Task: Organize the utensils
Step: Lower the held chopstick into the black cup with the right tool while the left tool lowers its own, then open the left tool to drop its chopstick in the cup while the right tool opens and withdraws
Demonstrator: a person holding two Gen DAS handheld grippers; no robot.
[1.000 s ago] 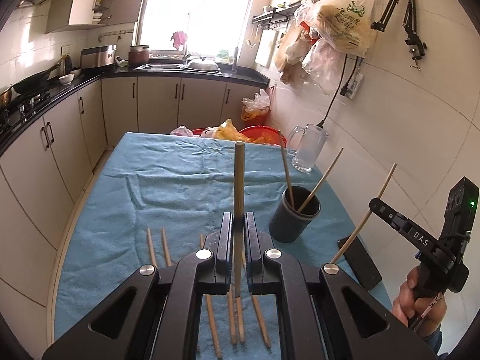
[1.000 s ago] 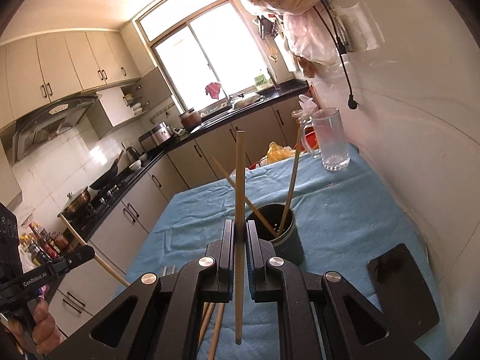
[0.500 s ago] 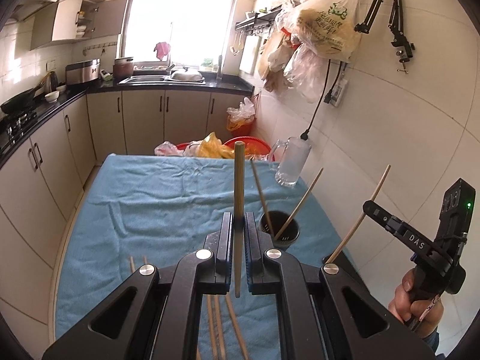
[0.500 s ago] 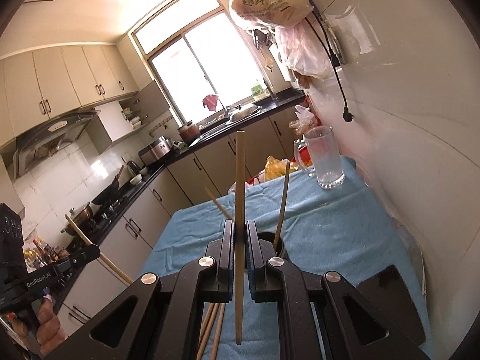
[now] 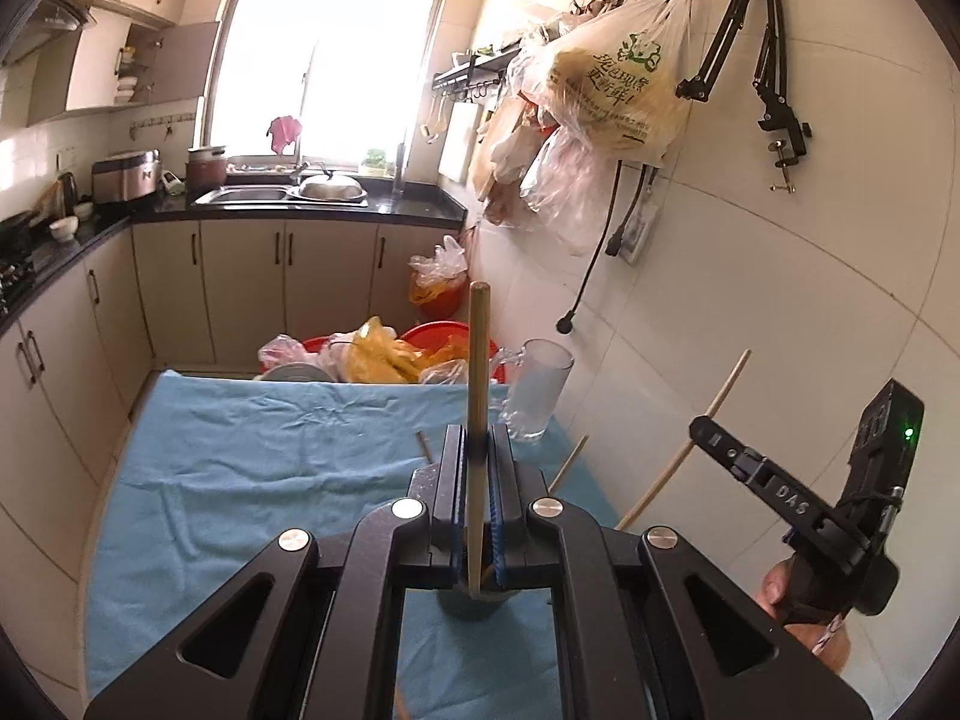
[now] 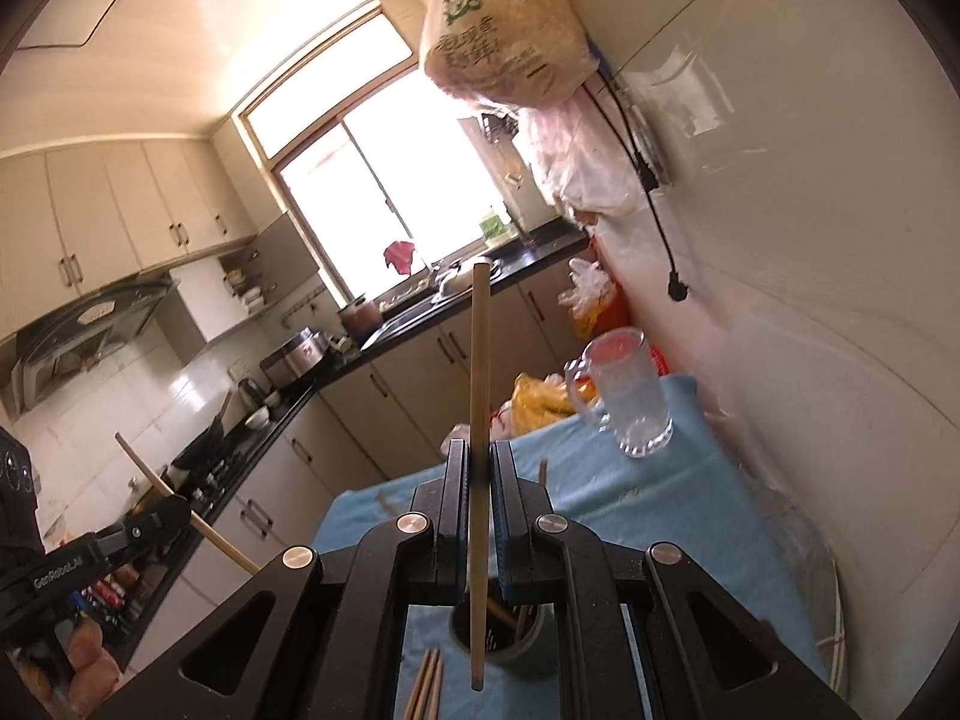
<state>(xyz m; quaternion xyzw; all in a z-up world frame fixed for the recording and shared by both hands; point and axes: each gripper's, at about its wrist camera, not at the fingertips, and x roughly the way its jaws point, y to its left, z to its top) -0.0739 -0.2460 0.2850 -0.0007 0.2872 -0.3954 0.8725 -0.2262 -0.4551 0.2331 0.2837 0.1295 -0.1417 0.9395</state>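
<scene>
My left gripper (image 5: 477, 468) is shut on a wooden chopstick (image 5: 478, 372) held upright; its lower end hangs over the dark utensil cup (image 5: 474, 603), which sits mostly hidden under the jaws. My right gripper (image 6: 478, 480) is shut on another wooden chopstick (image 6: 480, 360), upright, its lower tip beside the same dark cup (image 6: 498, 639), which holds chopsticks. The right gripper also shows in the left wrist view (image 5: 708, 429), and the left gripper in the right wrist view (image 6: 174, 513). Loose chopsticks (image 6: 423, 684) lie on the blue cloth (image 5: 240, 468) by the cup.
A glass mug (image 5: 537, 390) stands at the table's far right corner, also in the right wrist view (image 6: 636, 399). Red basins with plastic bags (image 5: 384, 354) sit behind the table. The tiled wall (image 5: 750, 276) runs close along the right side.
Both grippers have moved forward and over the cup, each still holding its chopstick. The cup now lies under the jaws. The right wrist view has tilted.
</scene>
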